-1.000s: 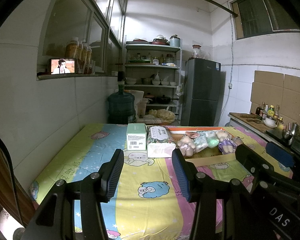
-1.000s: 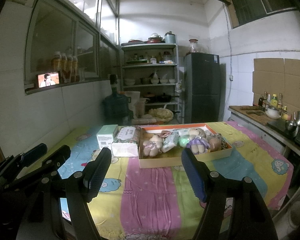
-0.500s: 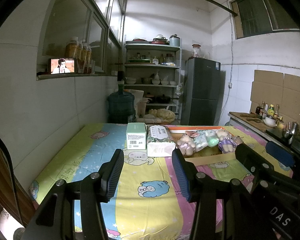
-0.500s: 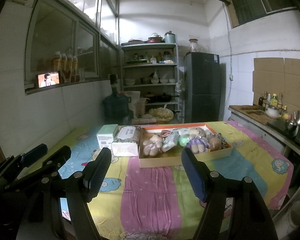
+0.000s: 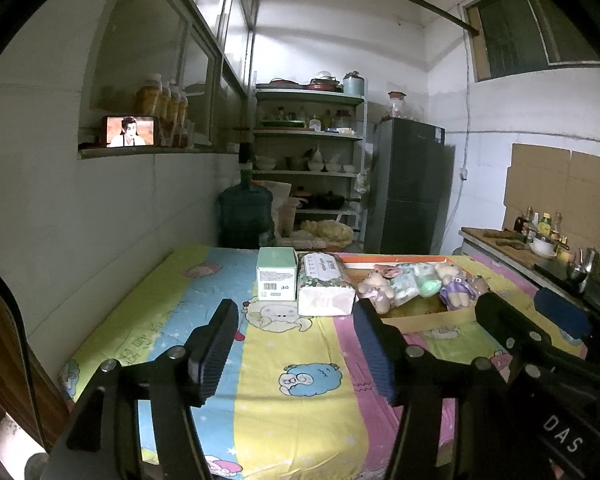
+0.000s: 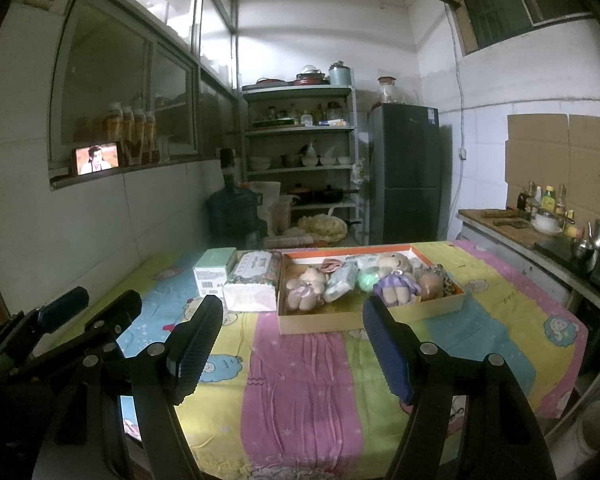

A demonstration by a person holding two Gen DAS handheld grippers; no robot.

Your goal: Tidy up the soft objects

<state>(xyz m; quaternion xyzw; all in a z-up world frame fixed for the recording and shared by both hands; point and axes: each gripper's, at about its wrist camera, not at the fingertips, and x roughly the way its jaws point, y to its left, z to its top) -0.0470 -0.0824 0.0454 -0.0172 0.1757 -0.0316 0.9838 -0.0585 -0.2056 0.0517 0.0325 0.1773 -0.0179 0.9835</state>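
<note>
A: State of the tongs?
B: Left gripper (image 5: 294, 320) and right gripper (image 6: 292, 316): jaws spread, gripping nothing, both above the cloth (image 6: 300, 380).
A: Location of the toys?
B: Toys (image 6: 394, 280) lie in the box (image 6: 340, 322), ahead of the right gripper, ahead-right of the left.

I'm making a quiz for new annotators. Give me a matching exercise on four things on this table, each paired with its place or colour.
Things:
1. green box
2. tissue pack
3. bear in purple dress
4. beige plush doll

Descriptions:
A. at the left end inside the cardboard tray
B. leftmost item in the row, outside the tray
C. between the green box and the tray
D. inside the tray, right of the mint-green soft ball

Pairs: 1-B, 2-C, 3-D, 4-A
</note>
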